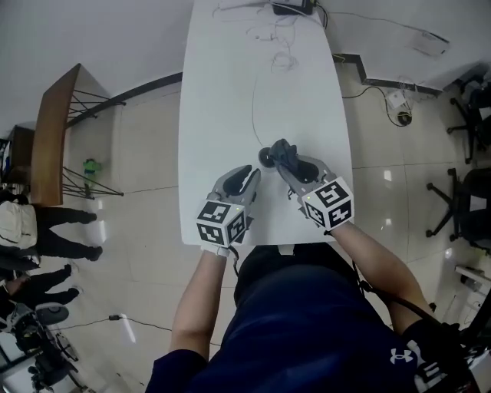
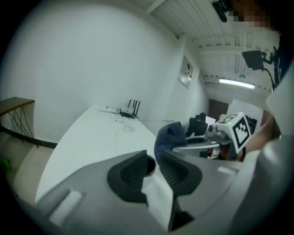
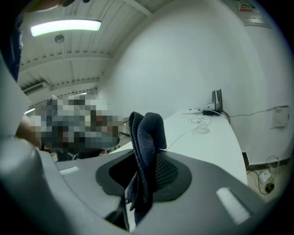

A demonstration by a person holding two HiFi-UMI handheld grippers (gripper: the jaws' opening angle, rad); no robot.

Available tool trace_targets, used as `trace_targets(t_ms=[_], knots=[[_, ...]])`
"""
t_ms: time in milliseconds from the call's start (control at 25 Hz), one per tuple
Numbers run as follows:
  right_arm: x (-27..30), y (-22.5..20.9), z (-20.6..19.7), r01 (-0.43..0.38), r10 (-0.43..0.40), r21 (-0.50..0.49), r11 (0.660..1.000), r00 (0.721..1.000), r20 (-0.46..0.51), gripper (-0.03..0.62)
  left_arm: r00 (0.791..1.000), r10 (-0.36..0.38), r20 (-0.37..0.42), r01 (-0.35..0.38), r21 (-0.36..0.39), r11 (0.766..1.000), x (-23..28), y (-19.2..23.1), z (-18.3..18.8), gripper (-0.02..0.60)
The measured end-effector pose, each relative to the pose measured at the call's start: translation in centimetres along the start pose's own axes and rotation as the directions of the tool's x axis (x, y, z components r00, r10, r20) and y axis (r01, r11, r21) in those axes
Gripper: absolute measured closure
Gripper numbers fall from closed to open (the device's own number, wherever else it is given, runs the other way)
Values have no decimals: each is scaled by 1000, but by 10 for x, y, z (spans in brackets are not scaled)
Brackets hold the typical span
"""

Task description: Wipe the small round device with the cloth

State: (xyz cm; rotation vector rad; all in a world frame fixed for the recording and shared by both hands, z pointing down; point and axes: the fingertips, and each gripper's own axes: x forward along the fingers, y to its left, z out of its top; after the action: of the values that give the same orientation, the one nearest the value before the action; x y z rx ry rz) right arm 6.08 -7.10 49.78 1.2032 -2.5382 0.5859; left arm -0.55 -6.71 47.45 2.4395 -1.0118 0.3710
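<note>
Far left: people (image 1: 38,226) stand on the tiled floor at the left edge of the head view.
Wooden table (image 1: 54,130): brown, at the upper left, well apart from the work.
White table (image 1: 222,92): long, running from the top centre down to the person's body.
Black box (image 1: 291,7): at the table's far end, top of the frame, with thin wires around it.
Cable (image 1: 254,115): a thin line running down the table to the device.
Left gripper (image 1: 252,172): low centre-left; its jaws are nearly together, the tips pinching the edge of the device.
Small round device (image 1: 267,157): black, on the white table at the centre of the frame, between the two grippers' tips and touching the cloth.
Cloth (image 1: 282,150): dark blue and bunched, pressed against the device's right side; in the right gripper view it stands up folded from between the jaws.
Right gripper (image 1: 288,164): low centre-right; its jaws are clamped tight on the cloth.
Office chairs (image 1: 468,199): black, on the floor at the right edge.
</note>
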Motion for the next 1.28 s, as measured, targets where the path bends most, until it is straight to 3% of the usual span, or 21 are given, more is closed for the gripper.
trace_targets(t_ms=[120, 240, 360, 520, 640, 800, 920, 1000, 1040, 1160, 1280], knots=[[22, 34, -16, -44, 25, -168, 985, 993, -116, 503, 1000, 21, -4, -21, -54, 998, -6, 21, -8, 500], [34, 47, -32, -67, -11, -328, 942, 973, -229, 503, 999, 42, -13, -42, -87, 995, -15, 34, -17, 502], [40, 48, -46, -88, -22, -357, 930, 956, -292, 503, 999, 32, -33, -35, -99, 994, -16, 37, -27, 503], [45, 52, -69, -152, 25, -308, 939, 925, -379, 503, 999, 24, -25, -26, -119, 993, -10, 34, -26, 503], [50, 49, -79, -135, 45, -211, 968, 922, -384, 503, 1000, 15, 1, -15, -133, 991, -10, 30, -17, 503], [45, 43, -78, -122, 103, -40, 992, 938, -331, 503, 1000, 19, 17, -16, -164, 986, -15, 32, -15, 505], [35, 39, -50, -157, 184, 141, 977, 960, -209, 503, 999, 40, 15, -36, -191, 981, -19, 38, -20, 505], [27, 24, -30, -162, 207, 336, 928, 973, -101, 503, 999, 54, 2, -52, -199, 979, -20, 40, -26, 511], [23, 13, -23, -166, 208, 445, 880, 977, -45, 503, 998, 58, -8, -58, -203, 977, -19, 40, -29, 514], [15, -19, -22, -207, 208, 717, 666, 974, 87, 503, 998, 52, -24, -56, -217, 975, -15, 35, -32, 514], [8, -41, -49, -213, 185, 866, 452, 972, 143, 503, 999, 36, -28, -41, -215, 976, -10, 25, -32, 514]])
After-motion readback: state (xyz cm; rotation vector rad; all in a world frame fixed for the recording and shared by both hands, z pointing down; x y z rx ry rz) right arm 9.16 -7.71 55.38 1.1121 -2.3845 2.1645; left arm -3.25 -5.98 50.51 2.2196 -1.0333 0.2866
